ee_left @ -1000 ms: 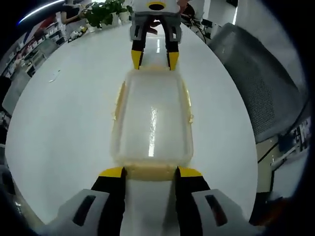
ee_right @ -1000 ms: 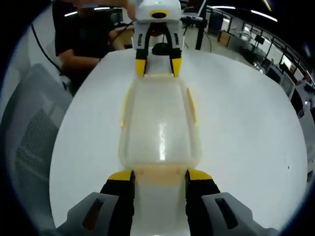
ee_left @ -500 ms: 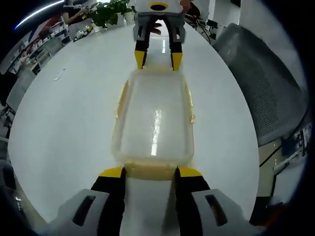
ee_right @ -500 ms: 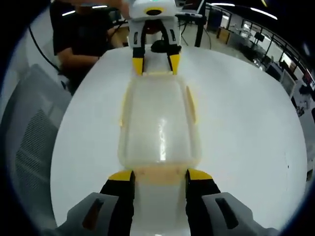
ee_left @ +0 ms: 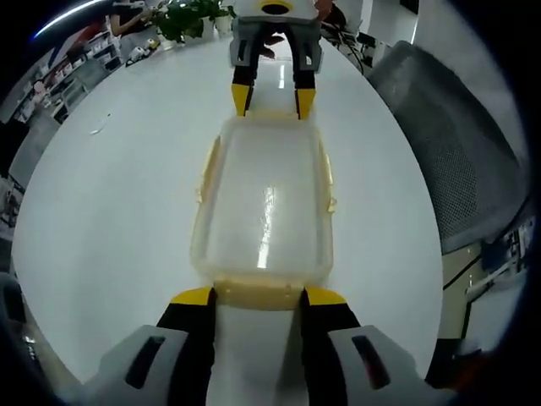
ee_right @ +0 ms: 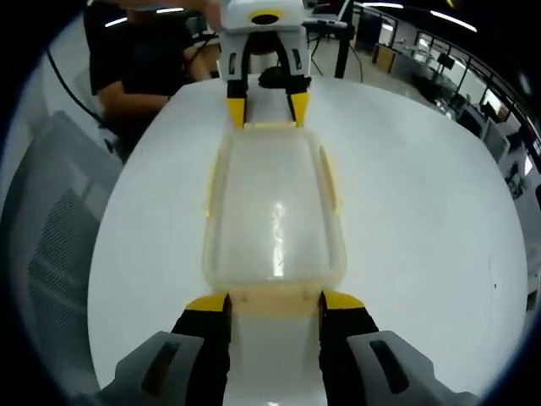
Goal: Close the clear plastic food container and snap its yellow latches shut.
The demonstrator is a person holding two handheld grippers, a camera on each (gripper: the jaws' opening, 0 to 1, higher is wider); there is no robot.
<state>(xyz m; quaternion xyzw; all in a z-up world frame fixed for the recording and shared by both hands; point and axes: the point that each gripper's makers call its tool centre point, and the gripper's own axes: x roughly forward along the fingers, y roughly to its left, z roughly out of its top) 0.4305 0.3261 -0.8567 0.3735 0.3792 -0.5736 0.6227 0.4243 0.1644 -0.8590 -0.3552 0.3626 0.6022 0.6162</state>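
Note:
The clear plastic container (ee_left: pixel 264 203) lies lengthwise on the white table (ee_left: pixel 110 211) with its lid resting on it. Yellow side latches (ee_left: pixel 205 169) flare out along both long sides. My left gripper (ee_left: pixel 259 296) is open at the near end, its yellow tips flanking the yellow end latch (ee_left: pixel 258 292). My right gripper (ee_left: pixel 270 100) stands open at the far end. In the right gripper view, the container (ee_right: pixel 272 203) runs away from my right gripper (ee_right: pixel 275 301), whose tips flank the near end latch (ee_right: pixel 275 298); the left gripper (ee_right: pixel 262 108) is at the opposite end.
A grey mesh chair (ee_left: pixel 456 144) stands beside the table's edge and appears again as the chair (ee_right: pixel 51 228) in the right gripper view. A potted plant (ee_left: pixel 190 13) sits at the far end. A person in a dark top (ee_right: pixel 139 59) is behind the table.
Both views have shifted slightly. The grippers stay at the two ends of the container with their jaws set as before.

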